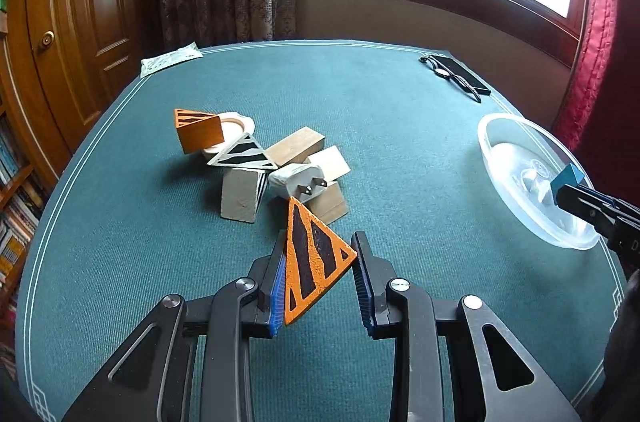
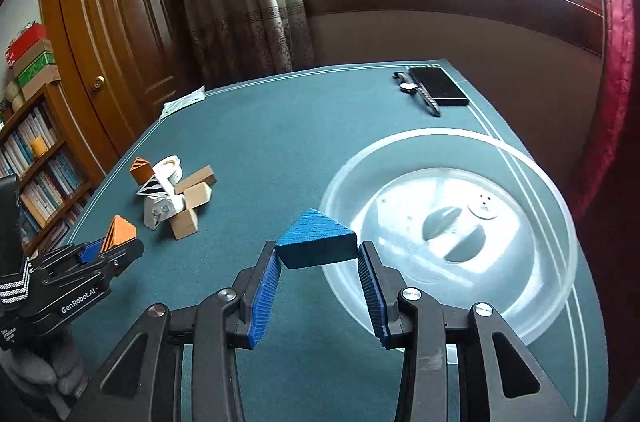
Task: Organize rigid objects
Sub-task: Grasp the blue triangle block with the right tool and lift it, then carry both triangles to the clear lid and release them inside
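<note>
My left gripper [image 1: 318, 254] is shut on an orange triangular block with black stripes [image 1: 314, 262], held above the green table; it also shows in the right wrist view [image 2: 118, 232]. My right gripper [image 2: 318, 254] is shut on a blue triangular block [image 2: 316, 238], held at the near left rim of a clear plastic bowl [image 2: 532, 286]. In the left wrist view the blue block [image 1: 566, 178] hangs over the bowl [image 1: 500, 166]. A pile of blocks [image 1: 256, 162] lies mid-table: an orange wedge [image 1: 198, 130], a white striped triangle [image 1: 242, 156], plain wooden blocks [image 1: 296, 146], a white charger plug [image 1: 296, 180] and a round white holder [image 1: 236, 124].
A black phone [image 2: 438, 86] and a wristwatch [image 2: 418, 92] lie at the far right corner. A paper packet [image 1: 170, 60] sits at the far left edge. A bookshelf [image 2: 36, 158] and door stand to the left, a red curtain to the right.
</note>
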`<state>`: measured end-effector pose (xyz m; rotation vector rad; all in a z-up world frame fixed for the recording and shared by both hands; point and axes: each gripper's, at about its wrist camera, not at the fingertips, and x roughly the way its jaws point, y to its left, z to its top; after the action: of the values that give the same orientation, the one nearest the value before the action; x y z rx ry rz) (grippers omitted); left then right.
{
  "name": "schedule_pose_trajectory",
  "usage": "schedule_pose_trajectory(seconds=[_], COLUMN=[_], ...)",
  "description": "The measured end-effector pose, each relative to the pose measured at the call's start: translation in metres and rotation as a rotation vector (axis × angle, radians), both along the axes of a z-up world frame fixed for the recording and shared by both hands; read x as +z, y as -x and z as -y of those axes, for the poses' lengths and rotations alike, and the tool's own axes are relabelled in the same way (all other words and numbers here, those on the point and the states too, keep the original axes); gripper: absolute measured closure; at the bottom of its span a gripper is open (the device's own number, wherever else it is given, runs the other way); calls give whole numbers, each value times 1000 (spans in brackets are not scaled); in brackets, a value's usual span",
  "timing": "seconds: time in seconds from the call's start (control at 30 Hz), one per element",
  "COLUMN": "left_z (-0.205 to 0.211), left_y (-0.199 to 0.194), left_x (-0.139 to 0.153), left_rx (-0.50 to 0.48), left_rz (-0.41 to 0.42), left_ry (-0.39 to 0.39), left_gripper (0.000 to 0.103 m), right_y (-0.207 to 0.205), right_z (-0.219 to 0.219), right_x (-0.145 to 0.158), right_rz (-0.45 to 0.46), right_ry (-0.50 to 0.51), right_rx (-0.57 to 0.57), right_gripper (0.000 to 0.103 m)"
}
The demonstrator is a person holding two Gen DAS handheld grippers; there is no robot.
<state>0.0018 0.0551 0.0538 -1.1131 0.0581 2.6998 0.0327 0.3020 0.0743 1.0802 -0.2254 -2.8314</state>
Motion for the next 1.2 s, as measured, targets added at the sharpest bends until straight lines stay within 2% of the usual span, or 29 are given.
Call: schedule_pose_trajectory(seconds=[0.2, 0.43, 0.5, 0.53, 0.87, 1.0, 1.2], left_z=[-21, -53, -62, -66, -116, -139, -169], left_y=[-3, -5, -6, -6, -7, -3, 4], left_x=[8, 20, 23, 25, 36, 36, 31], left_rx=[-38, -105, -125, -136, -272, -327, -391], left_rz=[-15, -41, -49, -51, -62, -44, -16], left_ry=[16, 27, 29, 29, 19, 3, -21], left_gripper=[73, 73, 73, 73, 73, 73, 73], right_y=[-8, -7, -7, -7, -13, -16, -17], right_z=[-45, -76, -82, -83, -92, -96, -103], right_x=[-3, -8, -9, -9, -7, -4, -4], right_rz=[-5, -2, 0, 0, -13, -29, -32], right_ry=[-6, 4, 17, 20, 4, 2, 12], right_rx=[-115, -182, -196, -203, -247, -276, -297], right_gripper=[61, 60, 55, 53, 51, 44, 43])
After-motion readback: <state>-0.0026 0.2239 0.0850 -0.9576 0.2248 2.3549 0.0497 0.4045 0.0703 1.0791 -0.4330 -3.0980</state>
